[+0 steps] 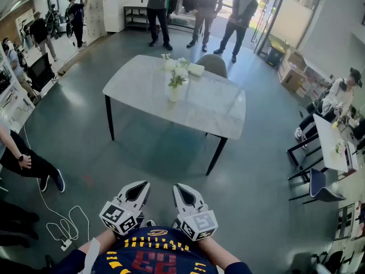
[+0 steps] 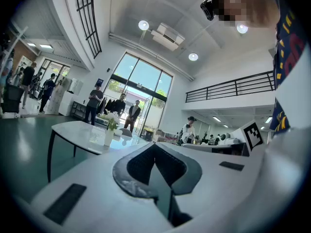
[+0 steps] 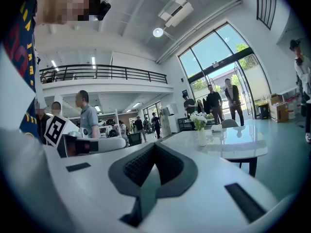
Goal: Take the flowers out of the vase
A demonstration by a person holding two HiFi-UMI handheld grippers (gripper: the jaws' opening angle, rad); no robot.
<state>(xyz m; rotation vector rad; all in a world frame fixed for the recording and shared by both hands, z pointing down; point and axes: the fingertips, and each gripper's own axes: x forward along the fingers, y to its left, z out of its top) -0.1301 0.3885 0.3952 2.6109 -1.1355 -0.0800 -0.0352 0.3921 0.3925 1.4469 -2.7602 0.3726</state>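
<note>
In the head view, white flowers (image 1: 175, 67) stand in a small vase (image 1: 174, 93) on the table (image 1: 217, 113), well ahead of the left tongs (image 1: 140, 186) and right tongs (image 1: 181, 188). The left gripper view shows the left tongs (image 2: 154, 147) closed and empty; the right gripper view shows the right tongs (image 3: 154, 149) likewise. The stems look light, soft and crushable, so pinch them gently just above the vase rim.

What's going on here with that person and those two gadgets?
A person holds a left gripper and a right gripper close to the chest, both shut and empty. The table stands some way ahead, with a white vase of flowers on it. The flowers are to be taken out, but nothing has touched them yet. Onlookers stand beyond the table.
</note>
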